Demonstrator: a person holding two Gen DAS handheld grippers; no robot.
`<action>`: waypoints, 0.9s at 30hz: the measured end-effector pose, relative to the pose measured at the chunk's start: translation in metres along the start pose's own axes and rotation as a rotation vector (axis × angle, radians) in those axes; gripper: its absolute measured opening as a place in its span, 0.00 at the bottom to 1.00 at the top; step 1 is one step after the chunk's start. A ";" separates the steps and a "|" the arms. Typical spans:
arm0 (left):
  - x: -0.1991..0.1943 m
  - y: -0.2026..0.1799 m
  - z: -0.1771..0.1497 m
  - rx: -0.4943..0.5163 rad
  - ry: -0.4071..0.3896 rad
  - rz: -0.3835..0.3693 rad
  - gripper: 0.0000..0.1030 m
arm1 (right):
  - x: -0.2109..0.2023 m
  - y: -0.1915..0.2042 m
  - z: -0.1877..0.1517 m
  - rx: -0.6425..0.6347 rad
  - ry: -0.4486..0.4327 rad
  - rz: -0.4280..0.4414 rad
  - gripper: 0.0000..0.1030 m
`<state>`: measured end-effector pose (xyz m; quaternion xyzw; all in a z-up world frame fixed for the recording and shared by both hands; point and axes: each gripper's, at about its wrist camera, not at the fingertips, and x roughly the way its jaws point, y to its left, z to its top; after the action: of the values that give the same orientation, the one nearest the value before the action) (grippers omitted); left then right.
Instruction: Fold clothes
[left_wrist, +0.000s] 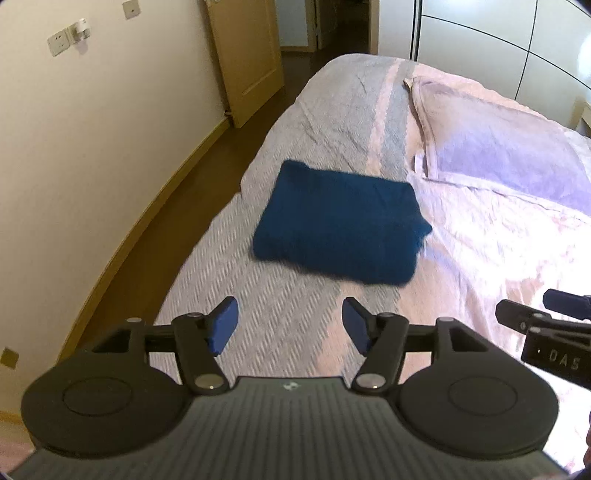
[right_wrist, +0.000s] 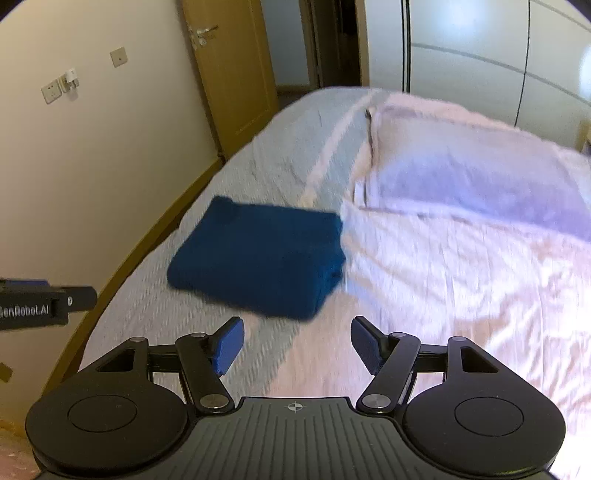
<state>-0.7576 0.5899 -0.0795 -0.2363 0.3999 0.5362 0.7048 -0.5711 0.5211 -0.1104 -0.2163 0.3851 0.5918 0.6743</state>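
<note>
A dark blue garment (left_wrist: 340, 221) lies folded into a thick rectangle on the bed, also seen in the right wrist view (right_wrist: 258, 254). My left gripper (left_wrist: 290, 325) hangs open above the bedspread, well short of the garment, with nothing between its blue pads (left_wrist: 223, 326). My right gripper (right_wrist: 297, 345) is open too, raised above the bed in front of the garment and holding nothing. The right gripper's tip shows at the right edge of the left wrist view (left_wrist: 546, 317). The left gripper's tip shows at the left edge of the right wrist view (right_wrist: 48, 302).
The bed (left_wrist: 229, 266) has a grey patterned spread and a pale rumpled sheet (left_wrist: 498, 243). A pillow (left_wrist: 506, 147) lies beyond the garment at the right. A strip of brown floor (left_wrist: 177, 184) runs between bed and wall, with a wooden door (left_wrist: 247, 55) and white wardrobe (right_wrist: 480, 55) behind.
</note>
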 end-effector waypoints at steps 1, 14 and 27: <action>-0.003 -0.004 -0.005 -0.007 0.007 0.002 0.57 | -0.003 -0.005 -0.002 0.008 0.013 0.008 0.66; -0.031 -0.043 -0.047 -0.083 -0.002 0.018 0.57 | -0.041 -0.051 -0.018 0.066 0.018 0.065 0.66; -0.034 -0.039 -0.041 -0.138 0.018 0.054 0.57 | -0.034 -0.041 0.000 -0.029 0.087 0.087 0.66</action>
<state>-0.7370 0.5273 -0.0790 -0.2784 0.3742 0.5792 0.6685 -0.5313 0.4918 -0.0909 -0.2346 0.4142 0.6162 0.6275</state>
